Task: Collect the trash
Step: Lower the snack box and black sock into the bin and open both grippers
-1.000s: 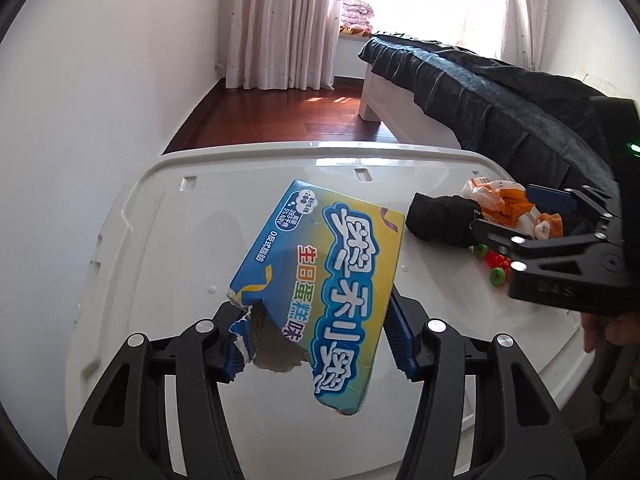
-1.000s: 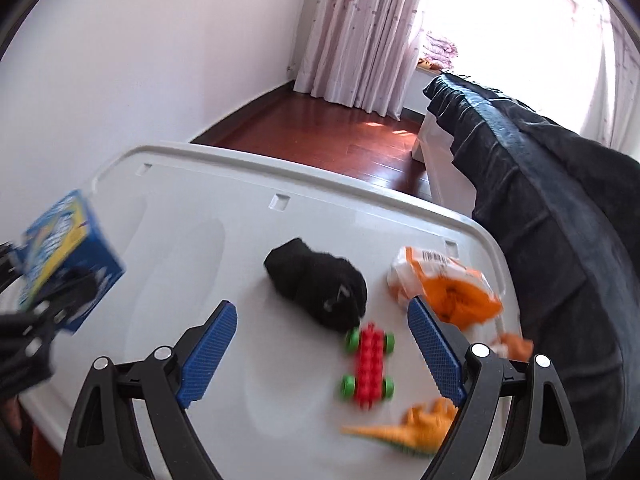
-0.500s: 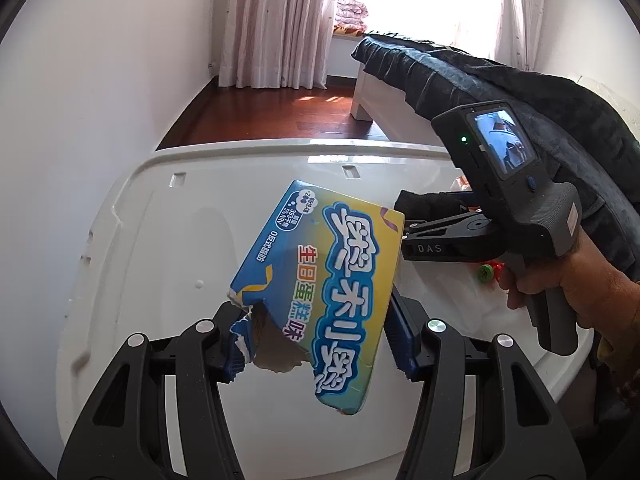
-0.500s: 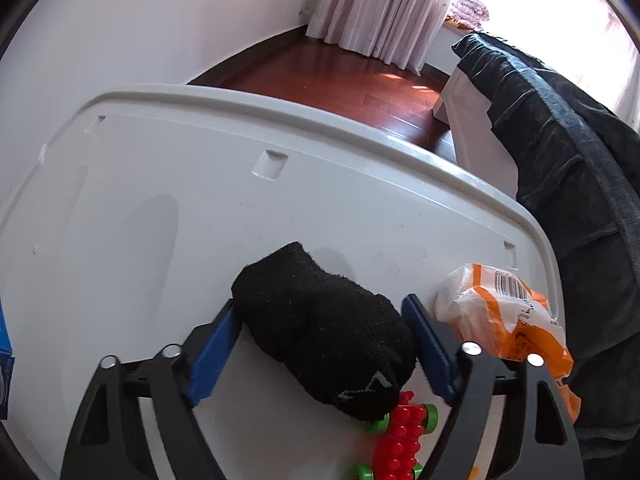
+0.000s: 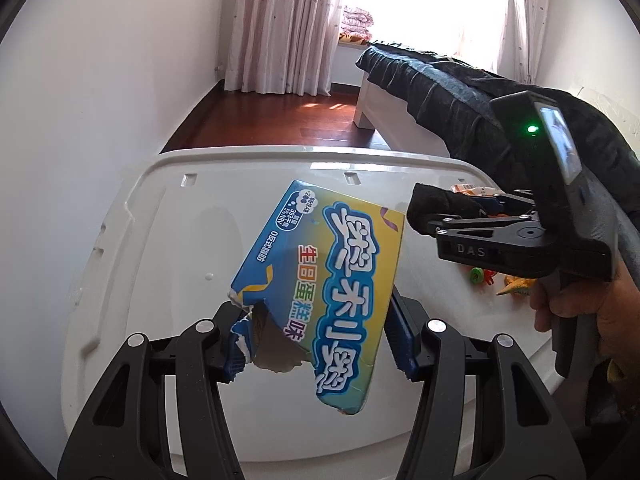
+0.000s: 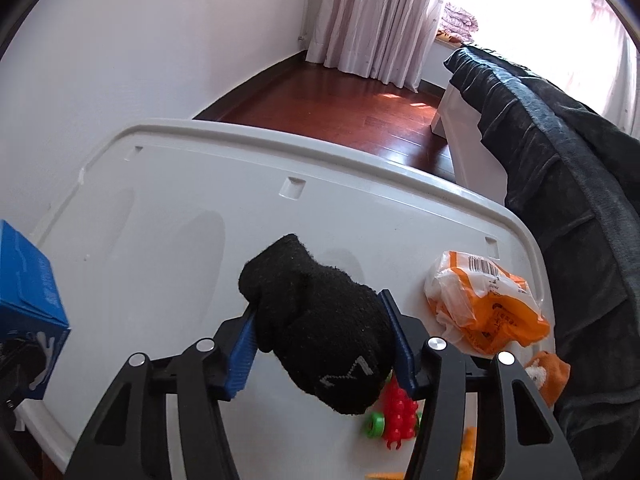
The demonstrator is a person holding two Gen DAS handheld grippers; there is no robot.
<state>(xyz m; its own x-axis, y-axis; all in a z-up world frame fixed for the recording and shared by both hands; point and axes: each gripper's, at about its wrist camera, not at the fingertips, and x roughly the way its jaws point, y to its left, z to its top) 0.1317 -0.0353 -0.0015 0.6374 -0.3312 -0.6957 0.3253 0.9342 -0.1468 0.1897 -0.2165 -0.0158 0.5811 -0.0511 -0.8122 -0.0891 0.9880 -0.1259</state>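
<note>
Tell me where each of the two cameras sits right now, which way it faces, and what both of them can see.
Left wrist: on the left gripper, looking down over the white lid; its jaws clamp the torn blue snack box; the right hand shows.
Right wrist: on the right gripper, facing the lid's right side; its jaws, just closing, press the black sock; no hand shows.
Shared: lid, sock, box, orange wrapper, red toy car, bed, curtains.

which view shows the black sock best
The right wrist view: the black sock fills the centre, pinched between the right gripper's blue pads. The left wrist view shows only its far end sideways beyond the gripper.
</note>
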